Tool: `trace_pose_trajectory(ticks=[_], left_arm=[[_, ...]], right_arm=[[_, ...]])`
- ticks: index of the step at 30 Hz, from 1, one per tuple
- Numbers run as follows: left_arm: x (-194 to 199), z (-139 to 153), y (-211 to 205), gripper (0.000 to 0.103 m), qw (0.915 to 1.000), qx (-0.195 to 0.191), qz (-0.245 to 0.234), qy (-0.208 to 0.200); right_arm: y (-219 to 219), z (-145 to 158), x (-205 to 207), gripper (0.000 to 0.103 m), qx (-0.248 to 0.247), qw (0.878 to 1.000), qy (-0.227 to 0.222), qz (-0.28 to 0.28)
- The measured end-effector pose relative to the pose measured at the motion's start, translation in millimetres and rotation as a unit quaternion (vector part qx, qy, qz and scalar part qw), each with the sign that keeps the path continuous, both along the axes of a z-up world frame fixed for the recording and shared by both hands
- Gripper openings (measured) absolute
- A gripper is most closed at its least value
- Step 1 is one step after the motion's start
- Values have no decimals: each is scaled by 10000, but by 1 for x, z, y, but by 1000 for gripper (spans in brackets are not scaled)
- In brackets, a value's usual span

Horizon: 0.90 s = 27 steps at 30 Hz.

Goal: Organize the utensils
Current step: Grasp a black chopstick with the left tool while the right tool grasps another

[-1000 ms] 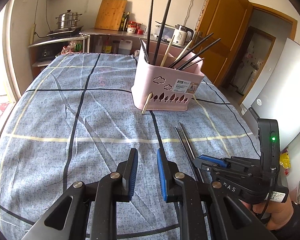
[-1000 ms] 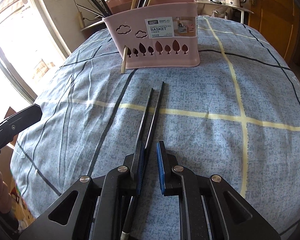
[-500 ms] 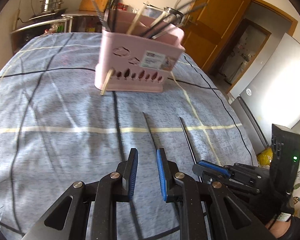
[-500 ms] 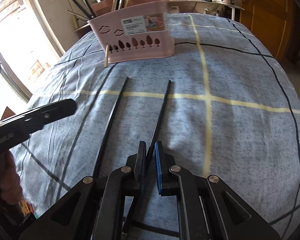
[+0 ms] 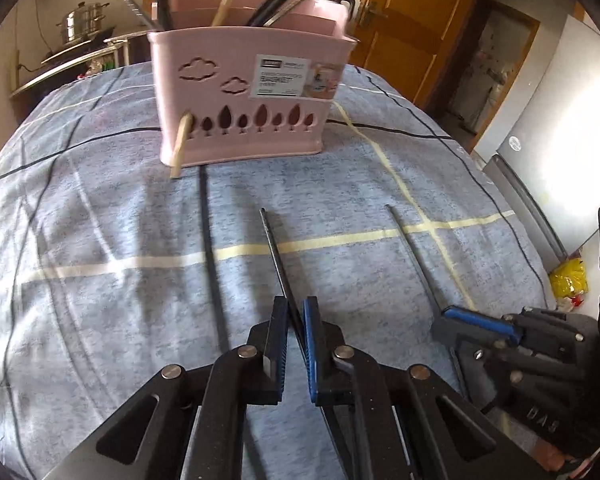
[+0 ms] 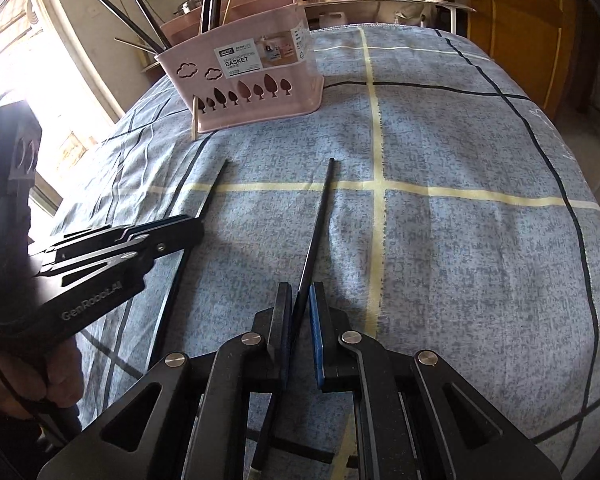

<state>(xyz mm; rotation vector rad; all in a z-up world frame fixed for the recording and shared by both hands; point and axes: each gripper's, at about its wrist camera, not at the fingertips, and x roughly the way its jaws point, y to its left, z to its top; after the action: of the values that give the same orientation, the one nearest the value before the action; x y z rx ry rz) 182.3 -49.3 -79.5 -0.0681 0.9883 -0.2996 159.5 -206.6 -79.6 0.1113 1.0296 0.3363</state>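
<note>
Now each of your grippers has one long black chopstick between its blue-padded fingers, and both sticks run away from you, tips toward the pink plastic utensil basket with the tree-shaped cut-outs, which stands straight ahead on the blue checked tablecloth. From the left gripper the left black chopstick runs up and slightly left, its far end short of the basket; the jaws are nearly together around it, though whether the pads actually press it cannot be told. From the right gripper the right black chopstick likewise runs forward, with the basket up and to the left of its tip; those jaws also stand narrow about the stick, and a firm pinch looks likely but is not certain. The two sticks lie well apart and roughly parallel. A pale wooden chopstick pokes out through a basket opening, and other sticks stand inside. Your left gripper looks slightly nearer the basket, so it probably has the shorter carry.
</note>
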Motion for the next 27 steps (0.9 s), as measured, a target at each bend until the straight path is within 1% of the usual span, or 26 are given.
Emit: trace_pose_trajectory(ticks=[4, 7, 9, 11, 13, 15, 19, 22, 23, 24, 27], left_arm=[[-5, 1, 20, 8, 9998, 37, 193, 21], [-3, 1, 31, 8, 9995, -73, 293, 115], [-1, 1, 32, 8, 9993, -68, 316, 188], [1, 2, 28, 9, 9993, 44, 295, 208], [5, 2, 20, 13, 9993, 207, 233, 188], [7, 2, 14, 20, 9993, 234, 221, 178], [5, 0, 4, 20, 9985, 509, 189, -19], [6, -1, 1, 17, 9978, 635, 171, -77], [8, -1, 1, 12, 9976, 659, 184, -78], [10, -1, 1, 8, 9978, 627, 194, -56], [15, 0, 6, 6, 9988, 437, 226, 51]], right_arm=[[1, 0, 5, 9, 0, 10000, 10, -23], [3, 1, 12, 9, -45, 10000, 7, -50], [5, 1, 17, 9, -96, 9999, 2, -41], [8, 1, 22, 9, -151, 9999, 18, -59], [10, 1, 27, 9, -185, 9998, 38, -66], [11, 1, 30, 9, -222, 9997, 42, -57], [14, 1, 30, 8, -301, 9995, -9, -36], [14, 1, 30, 7, -314, 9995, -23, -23], [14, 1, 30, 6, -314, 9995, -23, -30], [14, 1, 31, 6, -306, 9995, -22, -33], [13, 2, 32, 5, -222, 9998, 7, -1]])
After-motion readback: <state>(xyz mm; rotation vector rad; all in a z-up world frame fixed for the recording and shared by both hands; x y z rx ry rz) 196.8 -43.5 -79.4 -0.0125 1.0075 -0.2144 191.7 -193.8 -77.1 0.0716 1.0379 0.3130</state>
